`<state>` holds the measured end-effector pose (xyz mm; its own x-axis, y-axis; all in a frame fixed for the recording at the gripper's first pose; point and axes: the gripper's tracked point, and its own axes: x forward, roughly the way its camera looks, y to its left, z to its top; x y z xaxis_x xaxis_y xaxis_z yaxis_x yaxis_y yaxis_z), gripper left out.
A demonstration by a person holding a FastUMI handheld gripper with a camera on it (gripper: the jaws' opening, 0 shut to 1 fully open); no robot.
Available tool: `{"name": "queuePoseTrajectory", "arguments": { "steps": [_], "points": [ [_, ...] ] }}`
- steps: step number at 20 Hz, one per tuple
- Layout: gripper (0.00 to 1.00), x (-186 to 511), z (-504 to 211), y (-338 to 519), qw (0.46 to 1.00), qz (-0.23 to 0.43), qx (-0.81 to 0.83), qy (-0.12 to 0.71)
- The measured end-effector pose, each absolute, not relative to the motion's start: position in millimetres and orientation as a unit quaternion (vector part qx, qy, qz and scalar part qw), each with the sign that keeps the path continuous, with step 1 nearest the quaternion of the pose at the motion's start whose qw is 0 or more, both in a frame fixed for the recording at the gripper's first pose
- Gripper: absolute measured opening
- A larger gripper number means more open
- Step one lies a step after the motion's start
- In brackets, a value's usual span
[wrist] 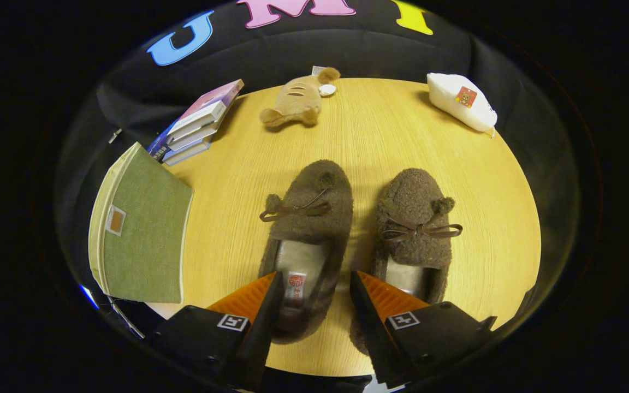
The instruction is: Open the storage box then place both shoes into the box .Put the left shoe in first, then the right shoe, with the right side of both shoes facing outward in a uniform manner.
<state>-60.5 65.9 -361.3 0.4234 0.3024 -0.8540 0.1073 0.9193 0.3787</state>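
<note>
- On the round wooden worktop (380,136), everything sat out in the open, and the worktop was the biggest thing there.
- The green storage box (142,234) lay by the worktop's left edge, well to the left of the shoes, with its lid shut.
- The left shoe (306,240) and the right shoe (415,234) were brown and fuzzy, each with a little bow. They lay side by side in the middle, toes pointing away, not touching.
- The gripper (314,286) hung over the heels of the shoes. Its jaws were apart and held nothing. The heel side of the left shoe showed in the gap between them.
- A stack of books (197,123) leaned just beyond the box.
- A white soft pack (462,103) lay far off to the right.
- A tan plush toy (298,101) lay beyond the shoes.
</note>
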Motion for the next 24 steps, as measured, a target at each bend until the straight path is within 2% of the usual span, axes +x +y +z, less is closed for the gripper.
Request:
{"name": "queuePoseTrajectory", "arguments": {
  "steps": [2, 4, 5, 6, 11, 12, 17, 24],
  "points": [
    [0.74, -56, -370, 71, 0.821, 0.059, 0.184, 0.537],
    [0.66, -54, -379, 74, 0.82, 0.058, 0.174, 0.543],
    [0.58, -53, -380, 76, 0.818, 0.061, 0.174, 0.545],
    [0.58, -54, -380, 77, 0.815, 0.061, 0.176, 0.549],
    [0.08, -50, -383, 62, 0.815, 0.038, 0.199, 0.543],
    [0.06, -51, -382, 61, 0.816, 0.041, 0.198, 0.541],
    [0.05, -49, -359, 63, 0.826, 0.038, 0.216, 0.52],
    [0.05, -37, -291, 81, 0.842, 0.068, 0.246, 0.475]
  ]
}}
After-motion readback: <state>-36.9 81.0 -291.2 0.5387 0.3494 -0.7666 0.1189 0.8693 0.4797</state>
